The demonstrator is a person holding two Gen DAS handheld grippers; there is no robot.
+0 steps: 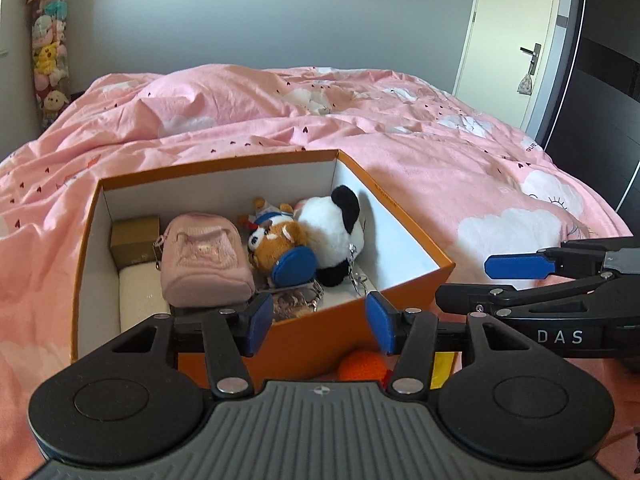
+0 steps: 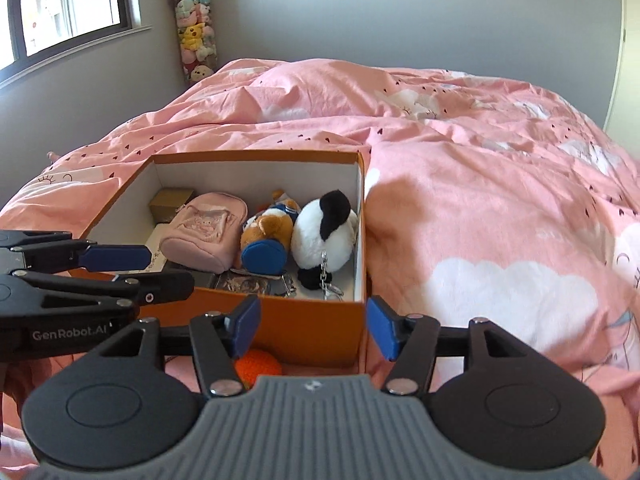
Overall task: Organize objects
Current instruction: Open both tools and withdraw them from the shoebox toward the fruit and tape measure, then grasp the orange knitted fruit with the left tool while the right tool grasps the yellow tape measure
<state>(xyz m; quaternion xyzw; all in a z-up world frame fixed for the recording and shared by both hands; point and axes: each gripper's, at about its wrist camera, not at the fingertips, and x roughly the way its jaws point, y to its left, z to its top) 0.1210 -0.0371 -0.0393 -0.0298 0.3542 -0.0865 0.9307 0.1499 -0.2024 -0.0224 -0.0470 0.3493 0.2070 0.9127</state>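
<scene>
An open orange box (image 1: 400,216) (image 2: 304,330) sits on the pink bed. Inside lie a pink mini backpack (image 1: 204,260) (image 2: 204,236), a brown hamster plush with a blue pouch (image 1: 280,248) (image 2: 266,240), a black and white panda plush with a keychain (image 1: 336,232) (image 2: 324,232), a small brown box (image 1: 134,238) (image 2: 170,202) and a clear card pouch (image 1: 292,302) (image 2: 244,282). An orange knitted ball (image 1: 360,366) (image 2: 256,368) lies on the bed in front of the box. My left gripper (image 1: 318,322) is open and empty over the box's near edge. My right gripper (image 2: 312,328) is open and empty before the box's near right corner.
The pink quilt (image 1: 400,140) (image 2: 500,200) covers the whole bed. A hanging column of plush toys (image 1: 48,52) (image 2: 194,32) stands in the corner. A door (image 1: 512,40) is at far right, a window (image 2: 68,4) at left. Something yellow (image 1: 442,370) shows beside the ball.
</scene>
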